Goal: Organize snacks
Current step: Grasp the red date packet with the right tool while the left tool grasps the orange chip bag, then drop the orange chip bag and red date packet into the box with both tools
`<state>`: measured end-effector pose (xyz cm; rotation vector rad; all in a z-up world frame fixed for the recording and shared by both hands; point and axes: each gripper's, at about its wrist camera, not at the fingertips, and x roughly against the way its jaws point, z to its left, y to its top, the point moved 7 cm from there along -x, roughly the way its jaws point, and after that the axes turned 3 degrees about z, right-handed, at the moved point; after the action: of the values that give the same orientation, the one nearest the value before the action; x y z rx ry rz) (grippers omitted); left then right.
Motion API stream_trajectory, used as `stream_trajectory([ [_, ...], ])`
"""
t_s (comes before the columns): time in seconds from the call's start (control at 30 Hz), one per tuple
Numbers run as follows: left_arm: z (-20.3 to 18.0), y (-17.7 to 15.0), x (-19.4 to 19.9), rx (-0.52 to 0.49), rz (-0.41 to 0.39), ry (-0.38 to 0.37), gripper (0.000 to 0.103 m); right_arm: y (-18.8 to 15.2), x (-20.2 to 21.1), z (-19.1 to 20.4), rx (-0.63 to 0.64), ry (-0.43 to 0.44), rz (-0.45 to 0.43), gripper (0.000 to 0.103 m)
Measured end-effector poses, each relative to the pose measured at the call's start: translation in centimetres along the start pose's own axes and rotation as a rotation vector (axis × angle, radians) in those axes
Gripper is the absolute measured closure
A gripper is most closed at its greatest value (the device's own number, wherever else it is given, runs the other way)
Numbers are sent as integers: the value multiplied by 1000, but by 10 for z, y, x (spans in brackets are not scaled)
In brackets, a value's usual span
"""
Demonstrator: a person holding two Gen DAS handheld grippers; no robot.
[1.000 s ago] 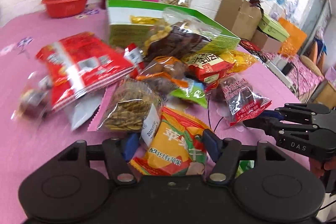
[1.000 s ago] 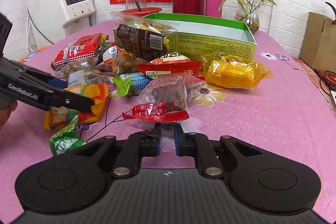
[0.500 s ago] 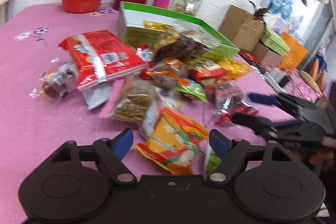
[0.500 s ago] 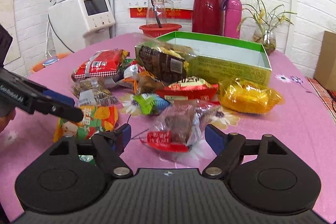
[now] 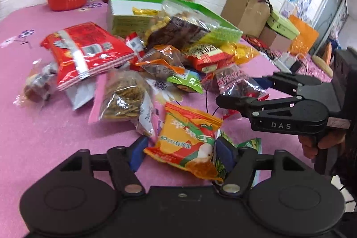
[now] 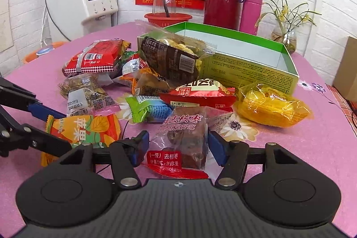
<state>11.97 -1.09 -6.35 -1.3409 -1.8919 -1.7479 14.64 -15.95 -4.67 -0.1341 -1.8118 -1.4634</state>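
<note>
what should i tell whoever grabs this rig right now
Left gripper: open, fingers either side of the orange apple-chip bag. Right gripper: open, fingers either side of the clear date packet. Neither is gripped yet.
The other snacks lie in a pile on the pink table before the green box; one big bag leans on its rim.
Done: nothing visibly sorted. Left: close, lift, box both, then the rest.

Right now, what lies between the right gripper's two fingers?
The clear jujube packet with a red bottom strip sits between the right gripper fingers, jaws open, per the right wrist view.
</note>
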Motion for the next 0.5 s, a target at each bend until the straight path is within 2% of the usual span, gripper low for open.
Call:
stream_trajectory([
  [0.07, -3, 3, -5, -12, -1, 4, 50, -2, -3, 1, 20, -17, 4, 2],
  [0.1, -3, 4, -6, -13, -2, 3, 53, -2, -3, 1, 27, -20, -2, 4],
  [0.13, -3, 5, -7, -17, -2, 6, 68, -3, -2, 1, 32, -23, -4, 6],
  [0.17, -4, 4, -6, -21, -1, 5, 72, -3, 0, 1, 30, -22, -6, 9],
  [0.23, -4, 3, -2, -8, -7, -15, 93, -4, 4, -2, 9, -13, -10, 14],
  [0.33, -2, 2, 5, 19, -19, -24, 97, -5, 14, -6, -15, -9, -29, 18],
  [0.4, 0, 1, 8, 39, -23, -30, 98, -3, 22, -8, -19, -16, -51, 25],
  [0.5, -2, 3, 13, 52, -36, -38, 103, 0, 34, -10, -27, -15, -85, 29],
])
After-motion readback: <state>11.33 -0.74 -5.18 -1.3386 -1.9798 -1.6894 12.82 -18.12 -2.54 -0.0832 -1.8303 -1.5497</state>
